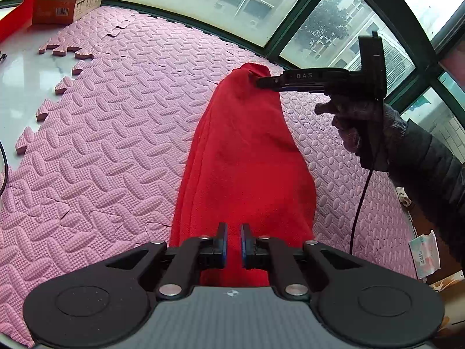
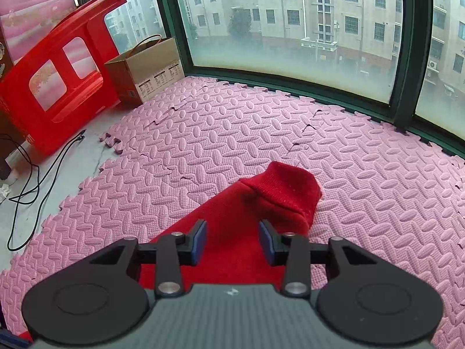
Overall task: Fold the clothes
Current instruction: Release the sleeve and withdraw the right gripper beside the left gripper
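A red garment [image 1: 241,157] lies stretched in a long band on the pink foam mat [image 1: 116,133]. My left gripper [image 1: 234,242] sits over its near end with the jaws almost closed, a narrow gap showing red cloth between them; a grip is not clear. My right gripper [image 1: 261,83], held in a gloved hand, reaches the garment's far end. In the right wrist view the right gripper [image 2: 232,242] is open above the cloth, and the ribbed cuff [image 2: 290,192] lies just ahead of it on the mat [image 2: 363,189].
A cardboard box [image 2: 145,69] and a red plastic stool [image 2: 58,87] stand at the mat's far left edge. Black cables [image 2: 32,171] lie on the bare floor. Green-framed windows [image 2: 290,58] border the mat. A paper packet [image 1: 425,254] lies at the right.
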Available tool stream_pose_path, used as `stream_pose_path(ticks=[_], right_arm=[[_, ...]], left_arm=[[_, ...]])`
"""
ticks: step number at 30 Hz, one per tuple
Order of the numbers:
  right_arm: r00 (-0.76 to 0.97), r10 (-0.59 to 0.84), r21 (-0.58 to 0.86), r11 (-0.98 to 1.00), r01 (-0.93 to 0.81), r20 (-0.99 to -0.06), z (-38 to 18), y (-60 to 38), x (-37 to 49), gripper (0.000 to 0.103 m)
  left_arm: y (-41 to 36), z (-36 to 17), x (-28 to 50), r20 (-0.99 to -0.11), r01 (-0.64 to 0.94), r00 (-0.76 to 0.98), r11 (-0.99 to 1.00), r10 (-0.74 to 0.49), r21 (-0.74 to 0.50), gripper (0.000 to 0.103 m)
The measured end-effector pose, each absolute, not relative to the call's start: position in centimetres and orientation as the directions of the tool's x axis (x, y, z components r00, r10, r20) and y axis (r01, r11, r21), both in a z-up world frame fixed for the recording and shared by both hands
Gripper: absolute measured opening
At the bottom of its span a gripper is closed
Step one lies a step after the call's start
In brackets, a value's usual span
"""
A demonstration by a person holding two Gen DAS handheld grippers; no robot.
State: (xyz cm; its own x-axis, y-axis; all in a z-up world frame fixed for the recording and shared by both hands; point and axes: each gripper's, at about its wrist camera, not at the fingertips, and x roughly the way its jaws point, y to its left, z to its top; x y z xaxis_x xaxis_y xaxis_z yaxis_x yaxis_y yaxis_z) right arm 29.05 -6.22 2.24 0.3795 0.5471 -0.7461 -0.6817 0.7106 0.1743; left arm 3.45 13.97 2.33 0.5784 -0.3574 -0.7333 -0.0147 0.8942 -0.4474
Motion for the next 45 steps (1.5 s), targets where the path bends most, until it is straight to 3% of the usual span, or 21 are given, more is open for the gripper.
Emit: stream_pose_path(ticks=[9,15,31,37,45], right_arm=[[0.116,0.677,0.398,0.554,-0.731,-0.727,1.4,-15.2,23.4,0.059],[-0.043,0.746,0.505,0.405,-0.762,-0.664,-1.3,-15.1,20.7,0.064],[-0.207,0.827,0.564,0.153,-0.812,-0.523,-2.6,-13.2,21.5,0.078],[-0.351,0.828,0.673,0.043,-0.738,-0.438,-4.0,-12.2,21.7,0.079],[-0.375,0.79,0.634,0.022,-0.773,-0.485,-3.3,-15.3,20.1,0.08]], left_arm=[[12.5,3.8,6.1,-0.746,0.0,0.587,0.922,-0.314,-0.388,0.013],[10.4,3.3,10.3,-0.766,-0.011,0.569,0.93,-0.297,-0.369,0.013],[9.6,-0.6,16.2,-0.815,-0.08,0.529,0.943,-0.236,-0.324,0.013],[9.9,-0.9,16.2,-0.812,-0.095,0.534,0.937,-0.236,-0.335,0.013],[9.9,-0.9,16.4,-0.811,-0.091,0.543,0.945,-0.216,-0.313,0.013]])
